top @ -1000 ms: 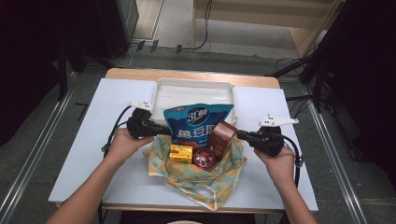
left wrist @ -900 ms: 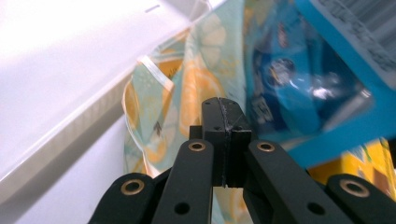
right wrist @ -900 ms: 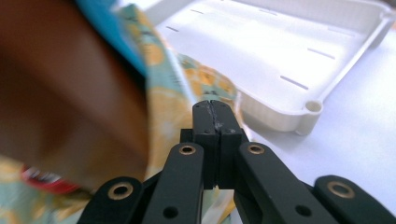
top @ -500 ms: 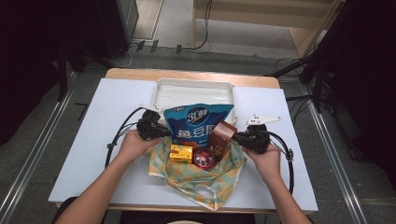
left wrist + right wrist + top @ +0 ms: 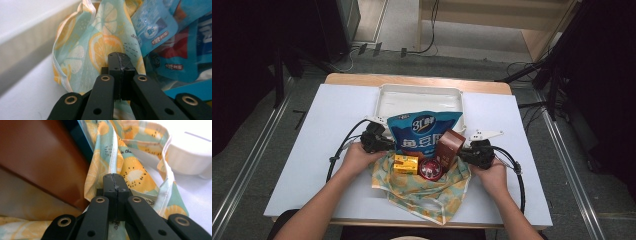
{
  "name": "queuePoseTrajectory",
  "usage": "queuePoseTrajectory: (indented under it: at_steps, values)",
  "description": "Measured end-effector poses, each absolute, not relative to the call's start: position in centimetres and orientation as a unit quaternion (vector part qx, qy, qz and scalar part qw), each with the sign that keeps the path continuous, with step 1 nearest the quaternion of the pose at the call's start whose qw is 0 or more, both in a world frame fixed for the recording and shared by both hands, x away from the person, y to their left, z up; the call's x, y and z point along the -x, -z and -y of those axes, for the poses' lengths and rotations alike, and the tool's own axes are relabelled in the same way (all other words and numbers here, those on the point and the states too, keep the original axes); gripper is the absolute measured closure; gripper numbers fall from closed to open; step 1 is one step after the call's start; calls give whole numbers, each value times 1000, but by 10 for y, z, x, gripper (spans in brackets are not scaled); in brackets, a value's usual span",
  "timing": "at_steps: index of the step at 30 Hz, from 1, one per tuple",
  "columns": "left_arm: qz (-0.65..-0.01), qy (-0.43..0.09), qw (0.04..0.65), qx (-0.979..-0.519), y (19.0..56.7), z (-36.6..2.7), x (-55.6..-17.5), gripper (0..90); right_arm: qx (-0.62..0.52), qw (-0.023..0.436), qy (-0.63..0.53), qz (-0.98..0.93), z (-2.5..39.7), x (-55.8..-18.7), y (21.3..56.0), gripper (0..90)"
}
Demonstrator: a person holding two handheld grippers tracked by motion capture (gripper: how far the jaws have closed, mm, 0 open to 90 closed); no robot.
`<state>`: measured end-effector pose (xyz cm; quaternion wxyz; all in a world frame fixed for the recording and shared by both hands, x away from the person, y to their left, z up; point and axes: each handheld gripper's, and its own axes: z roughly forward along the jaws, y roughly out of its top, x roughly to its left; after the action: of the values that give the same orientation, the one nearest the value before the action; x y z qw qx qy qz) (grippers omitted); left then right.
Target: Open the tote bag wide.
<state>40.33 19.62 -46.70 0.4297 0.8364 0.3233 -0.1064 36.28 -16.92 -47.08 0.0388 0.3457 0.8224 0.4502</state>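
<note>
So both tongs are clamped on the fruit-print cloth that's spread on the white surface. The left tongs pinch its left edge, jaws fully together on the fabric, and the right tongs do the same on the right edge beside the brown box. On the cloth sit a blue snack bag, a small yellow box and a round red tin, just in front of the white tray.
</note>
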Motion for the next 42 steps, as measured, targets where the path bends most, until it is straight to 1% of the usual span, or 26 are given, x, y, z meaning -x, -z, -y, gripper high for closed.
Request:
queuePoseTrajectory:
  at_steps: [6, 10, 13, 15, 18, 22, 24, 26, 28, 32, 36, 39, 42]
  values:
    - [-320, 101, 409, -849, 475, -192, -402, 900, -336, 38, -439, -832, 167, -363, 477, 900]
    - [-320, 103, 412, -847, 476, -194, -402, 900, -337, 32, -431, -837, 167, -365, 480, 900]
    - [-319, 103, 411, -848, 471, -196, -401, 876, -340, 28, -437, -832, 169, -365, 476, 900]
    - [-310, 103, 411, -851, 468, -197, -399, 868, -339, 39, -438, -832, 173, -364, 470, 899]
    - [-308, 92, 412, -852, 459, -200, -397, 828, -340, 52, -446, -826, 181, -362, 461, 886]
    - [-299, 74, 411, -858, 450, -203, -393, 773, -347, 57, -459, -816, 190, -359, 450, 869]
    - [-295, 60, 412, -860, 446, -206, -393, 730, -340, 75, -451, -822, 191, -357, 447, 868]
    - [-298, 62, 418, -856, 443, -209, -394, 719, -340, 74, -451, -822, 192, -356, 446, 866]
    - [-301, 61, 422, -853, 441, -210, -393, 700, -346, 73, -453, -818, 193, -356, 444, 839]
    - [-298, 58, 422, -854, 433, -214, -391, 666, -357, 75, -462, -808, 198, -356, 440, 747]
    - [-304, 57, 422, -852, 426, -219, -387, 592, -362, 81, -469, -802, 205, -355, 436, 678]
    - [-302, 43, 411, -859, 420, -221, -383, 589, -380, 75, -471, -793, 210, -354, 433, 636]
    - [-301, 50, 412, -859, 416, -225, -381, 551, -388, 73, -473, -788, 215, -355, 431, 596]
